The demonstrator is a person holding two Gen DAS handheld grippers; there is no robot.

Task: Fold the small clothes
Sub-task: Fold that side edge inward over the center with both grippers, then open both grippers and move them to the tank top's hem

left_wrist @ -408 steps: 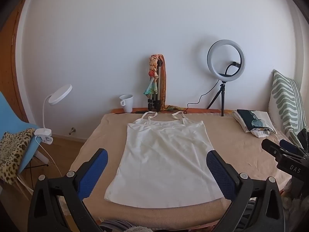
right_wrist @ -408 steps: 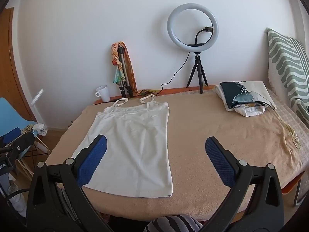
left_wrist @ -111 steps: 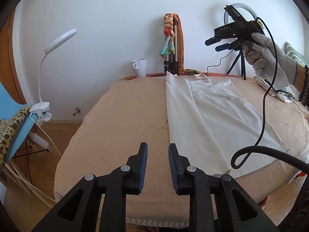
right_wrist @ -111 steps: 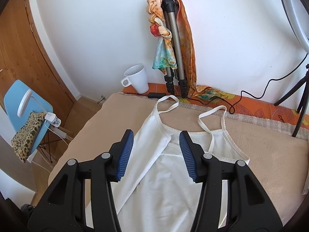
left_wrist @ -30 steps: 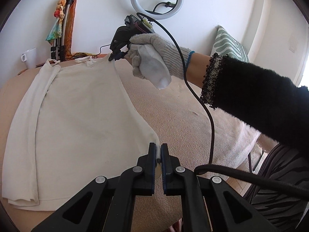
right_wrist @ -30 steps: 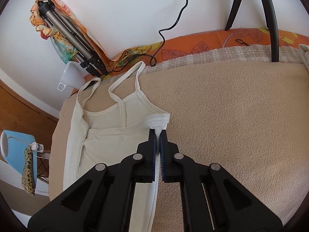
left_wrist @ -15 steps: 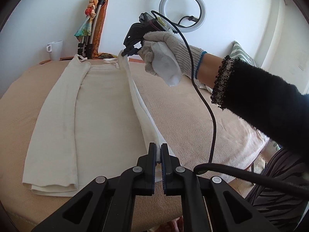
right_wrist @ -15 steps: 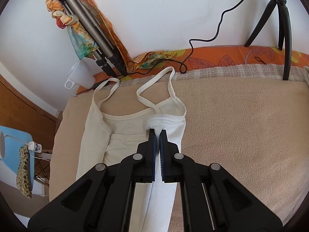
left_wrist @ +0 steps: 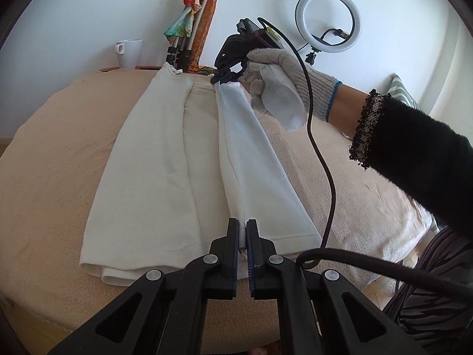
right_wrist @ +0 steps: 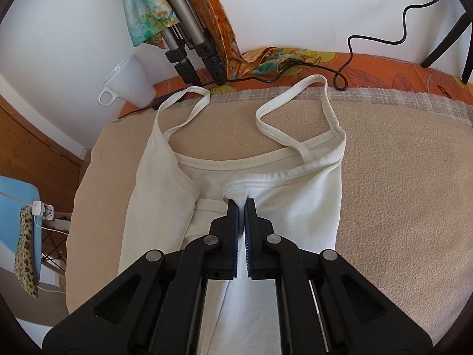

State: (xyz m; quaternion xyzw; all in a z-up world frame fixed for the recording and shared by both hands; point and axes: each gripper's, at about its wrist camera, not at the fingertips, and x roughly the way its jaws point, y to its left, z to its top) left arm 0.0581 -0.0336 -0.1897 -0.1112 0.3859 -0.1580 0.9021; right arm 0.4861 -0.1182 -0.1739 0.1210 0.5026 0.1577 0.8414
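Observation:
A white strappy top (left_wrist: 165, 159) lies lengthwise on the tan blanket (left_wrist: 59, 159), its left side folded in over the middle. My left gripper (left_wrist: 242, 227) is shut on the hem corner of the right side flap, lifted over the body. My right gripper (right_wrist: 241, 202) is shut on the top's upper right corner, just under the neckline (right_wrist: 260, 164), with both straps (right_wrist: 322, 103) lying beyond it. In the left wrist view the right gripper (left_wrist: 217, 80), held by a gloved hand (left_wrist: 280, 88), pinches the far end of that same flap.
A white mug (right_wrist: 127, 81), a scarf-draped tripod (right_wrist: 183, 20) and a black cable (right_wrist: 375, 41) stand along the back edge by the wall. A ring light (left_wrist: 328, 19) stands at the back right. A blue chair (right_wrist: 14, 207) with a leopard-print cloth is off the left edge.
Both grippers have carried the top's right side leftward over its body, so the flap now lies folded toward the middle. Both have stayed shut on the fabric.

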